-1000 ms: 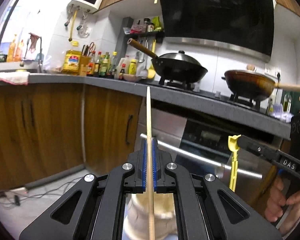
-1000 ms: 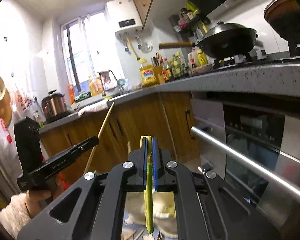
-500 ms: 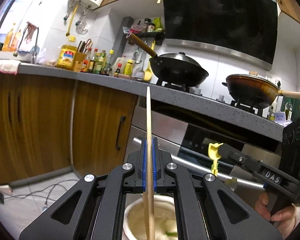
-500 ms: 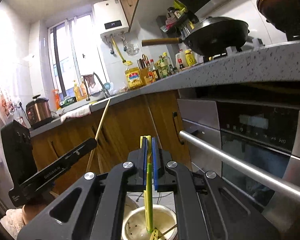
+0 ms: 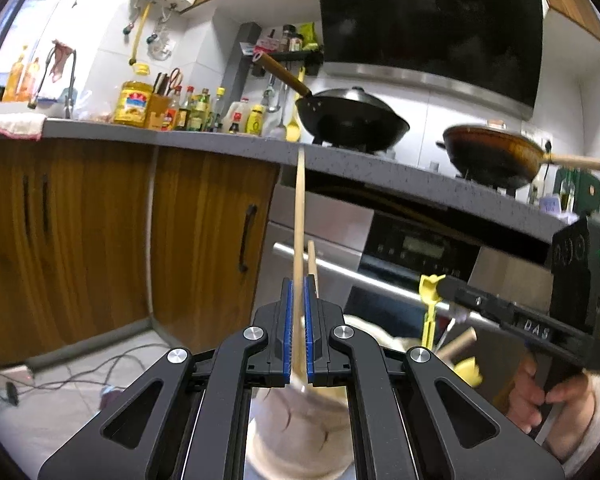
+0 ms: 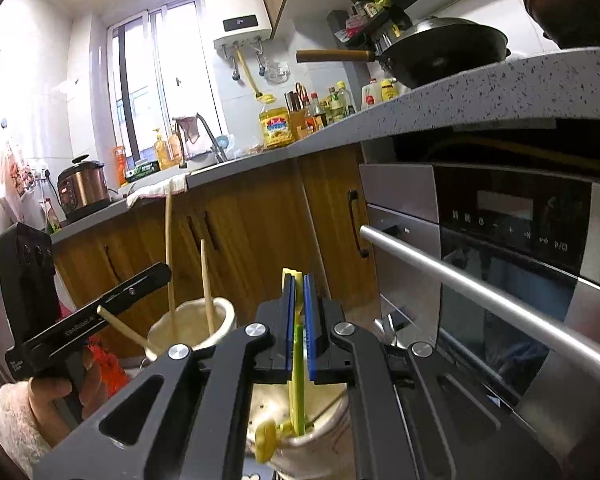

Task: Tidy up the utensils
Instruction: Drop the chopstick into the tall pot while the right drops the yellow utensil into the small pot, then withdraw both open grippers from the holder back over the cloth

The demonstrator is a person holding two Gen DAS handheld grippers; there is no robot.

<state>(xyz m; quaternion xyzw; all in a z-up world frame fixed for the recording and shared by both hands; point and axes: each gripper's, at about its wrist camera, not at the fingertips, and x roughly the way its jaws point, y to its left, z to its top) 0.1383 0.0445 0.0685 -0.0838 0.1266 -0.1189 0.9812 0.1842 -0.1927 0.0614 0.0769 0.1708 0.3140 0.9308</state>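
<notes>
My left gripper (image 5: 297, 292) is shut on a long wooden chopstick (image 5: 299, 216) that stands upright, its lower end inside a cream ceramic holder (image 5: 300, 436) below the jaws. A second chopstick (image 5: 313, 264) stands in that holder. In the right wrist view the left gripper (image 6: 156, 274) holds the chopstick (image 6: 169, 256) over the cream holder (image 6: 192, 326). My right gripper (image 6: 298, 292) is shut on a yellow-green plastic utensil (image 6: 297, 364) whose lower end reaches into a second, metal-rimmed holder (image 6: 316, 432). The right gripper (image 5: 444, 286) with the yellow utensil (image 5: 429, 312) shows at right in the left wrist view.
A grey countertop (image 5: 220, 146) with bottles, a black wok (image 5: 352, 120) and a brown wok (image 5: 496, 152) runs above. Wooden cabinet doors (image 5: 196, 240) and an oven with a steel bar handle (image 6: 480, 284) stand behind the holders. Cables (image 5: 80, 376) lie on the floor at left.
Both grippers have moved down with their utensils. The chopstick's and the yellow utensil's lower ends now sit inside their holders, and a second chopstick has come into view.
</notes>
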